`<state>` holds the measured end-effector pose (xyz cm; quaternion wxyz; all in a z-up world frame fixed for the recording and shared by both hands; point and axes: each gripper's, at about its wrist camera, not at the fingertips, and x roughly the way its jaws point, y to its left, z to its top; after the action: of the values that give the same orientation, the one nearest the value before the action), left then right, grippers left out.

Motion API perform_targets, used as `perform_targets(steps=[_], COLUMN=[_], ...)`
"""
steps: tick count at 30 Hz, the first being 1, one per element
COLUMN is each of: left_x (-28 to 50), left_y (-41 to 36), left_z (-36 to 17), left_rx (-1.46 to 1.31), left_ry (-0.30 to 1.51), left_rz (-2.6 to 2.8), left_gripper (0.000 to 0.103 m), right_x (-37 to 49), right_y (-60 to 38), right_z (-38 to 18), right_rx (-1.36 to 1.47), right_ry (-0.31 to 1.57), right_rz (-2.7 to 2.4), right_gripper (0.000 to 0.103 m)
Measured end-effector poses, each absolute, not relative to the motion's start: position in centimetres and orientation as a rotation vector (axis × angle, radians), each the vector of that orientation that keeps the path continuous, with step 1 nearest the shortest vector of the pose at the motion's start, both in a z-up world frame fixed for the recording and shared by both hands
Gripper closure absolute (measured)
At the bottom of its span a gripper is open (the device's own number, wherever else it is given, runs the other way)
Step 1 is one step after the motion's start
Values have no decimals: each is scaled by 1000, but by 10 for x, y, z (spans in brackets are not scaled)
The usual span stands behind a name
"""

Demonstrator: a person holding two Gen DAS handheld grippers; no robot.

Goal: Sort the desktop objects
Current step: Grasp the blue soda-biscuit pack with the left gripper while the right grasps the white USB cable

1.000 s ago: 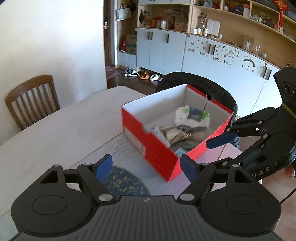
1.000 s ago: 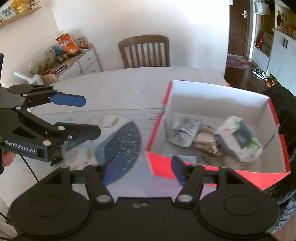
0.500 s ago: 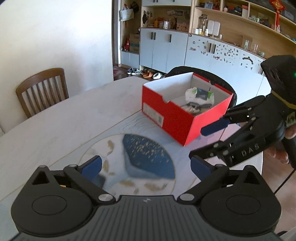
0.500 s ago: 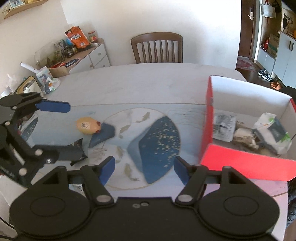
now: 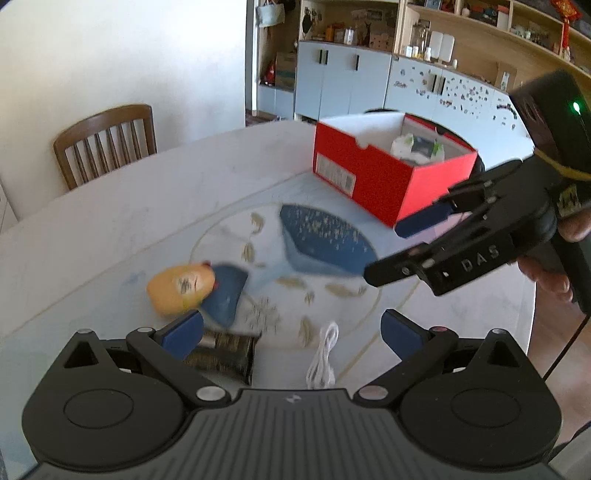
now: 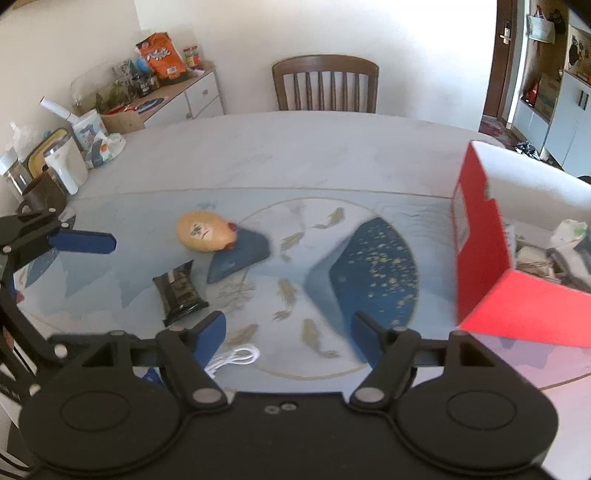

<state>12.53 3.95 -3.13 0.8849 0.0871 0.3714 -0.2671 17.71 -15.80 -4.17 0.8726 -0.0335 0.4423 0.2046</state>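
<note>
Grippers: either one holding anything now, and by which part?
Nothing held. Left gripper is open and empty; right gripper has its jaws opening with nothing between them.

Left gripper (image 5: 291, 328) gapes wide, empty; right gripper (image 6: 288, 332) is opening, seemingly empty, both angled downward

White walls, a wooden chair (image 6: 325, 83) behind the pale table (image 6: 295, 147), pale blue cabinets (image 5: 343, 85) under wooden shelves (image 5: 480, 22)
</note>
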Motion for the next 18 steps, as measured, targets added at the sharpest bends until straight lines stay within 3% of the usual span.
perform_targets(steps=[18], left_x=[99], left_y=[55], left_z=[-91], left_rx=[191], left_ry=[905], left_rz=[-541], left_gripper=[0], right_x=[165], right_y=[-106], right_z=[-88], right_rx=[-159], right_ry=[1011], right_rz=[476], right_gripper=[28])
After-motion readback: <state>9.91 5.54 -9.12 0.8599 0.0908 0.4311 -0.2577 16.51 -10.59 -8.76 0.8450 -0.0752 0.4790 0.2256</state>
